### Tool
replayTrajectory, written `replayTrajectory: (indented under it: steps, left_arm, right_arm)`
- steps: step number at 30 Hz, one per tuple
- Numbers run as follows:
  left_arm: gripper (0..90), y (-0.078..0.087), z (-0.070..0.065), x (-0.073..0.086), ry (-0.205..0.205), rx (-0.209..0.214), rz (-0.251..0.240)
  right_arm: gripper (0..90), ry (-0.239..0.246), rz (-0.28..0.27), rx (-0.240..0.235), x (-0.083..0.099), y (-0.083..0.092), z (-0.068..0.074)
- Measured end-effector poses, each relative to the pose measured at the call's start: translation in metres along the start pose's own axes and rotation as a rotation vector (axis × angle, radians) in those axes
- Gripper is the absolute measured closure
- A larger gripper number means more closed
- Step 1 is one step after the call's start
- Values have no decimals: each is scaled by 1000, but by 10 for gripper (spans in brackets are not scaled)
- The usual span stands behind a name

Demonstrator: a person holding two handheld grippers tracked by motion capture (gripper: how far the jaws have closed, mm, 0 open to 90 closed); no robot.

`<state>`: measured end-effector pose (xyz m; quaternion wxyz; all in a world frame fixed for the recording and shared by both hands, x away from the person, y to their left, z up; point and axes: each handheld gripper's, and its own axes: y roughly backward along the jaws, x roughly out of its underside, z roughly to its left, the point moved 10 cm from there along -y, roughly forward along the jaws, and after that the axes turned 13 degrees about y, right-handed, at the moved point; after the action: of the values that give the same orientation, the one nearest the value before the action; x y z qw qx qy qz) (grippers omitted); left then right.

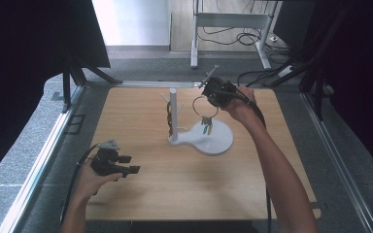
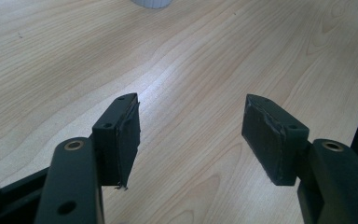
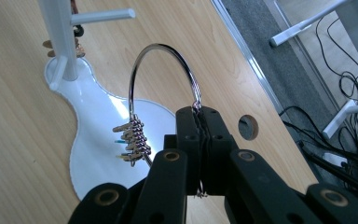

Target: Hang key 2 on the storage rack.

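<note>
Right hand-held gripper (image 3: pixel 200 154) is clamped on the wire of a large metal key ring (image 3: pixel 161 74), jaws fully together on it. High view puts this gripper (image 1: pixel 212 93) in the upper centre of the frame, ring (image 1: pixel 205 108) hanging below it with a bunch of keys (image 1: pixel 206 125) dangling just above the white base plate (image 1: pixel 218 141). In the right gripper view the keys (image 3: pixel 133 142) sit bunched low on the left side of the loop.

Left hand-held gripper (image 2: pixel 191 135) stands wide open, nothing between the pads, bare worktop (image 2: pixel 177 56) under it. High view: it (image 1: pixel 128 170) sits lower left, well apart from the stand.

Peg stand (image 1: pixel 173 114) is left of the ring, near but not touching. One side peg (image 3: pixel 102 17) shows at upper left of the right gripper view; something brownish already hangs on the post (image 1: pixel 169 119).

Judgement: carry step, ring lifted, not yet hung. Next move needs the open part of the loop lined up with a free peg tip, slid over it, then released. Swinging keys could snag the post.
</note>
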<state>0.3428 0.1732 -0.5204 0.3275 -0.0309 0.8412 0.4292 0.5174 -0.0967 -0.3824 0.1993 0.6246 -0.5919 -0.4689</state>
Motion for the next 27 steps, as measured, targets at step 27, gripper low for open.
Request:
replayTrajectory:
  steps: [27]
  left_arm:
    - [377, 7, 4, 0, 5, 8, -19]
  right_arm:
    - [884, -12, 6, 41, -31, -23, -26]
